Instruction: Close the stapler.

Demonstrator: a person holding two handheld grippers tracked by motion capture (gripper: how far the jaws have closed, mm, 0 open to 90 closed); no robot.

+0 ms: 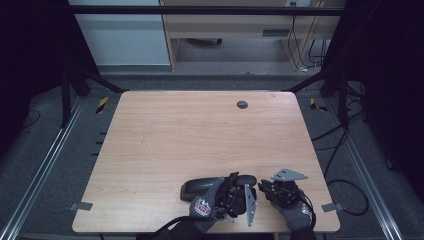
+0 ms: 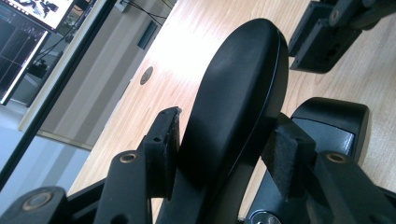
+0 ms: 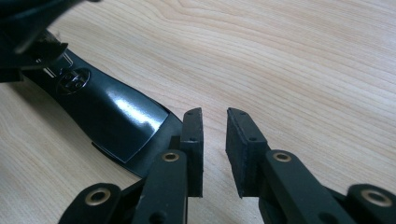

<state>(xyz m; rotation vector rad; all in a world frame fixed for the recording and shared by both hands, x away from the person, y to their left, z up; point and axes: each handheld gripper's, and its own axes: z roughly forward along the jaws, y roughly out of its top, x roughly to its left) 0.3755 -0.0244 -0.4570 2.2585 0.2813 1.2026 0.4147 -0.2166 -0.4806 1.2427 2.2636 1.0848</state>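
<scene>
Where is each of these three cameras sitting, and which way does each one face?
High view: above the person's edge, looking forward and down on the table; gloved hands with the left gripper and right gripper show.
Left gripper view: rides the left gripper, looking along its jaws, clamped on the black case lid.
Right gripper view: rides the right gripper, low over the wood, jaws apart with nothing between.
Shared: all views show the black case.
</scene>
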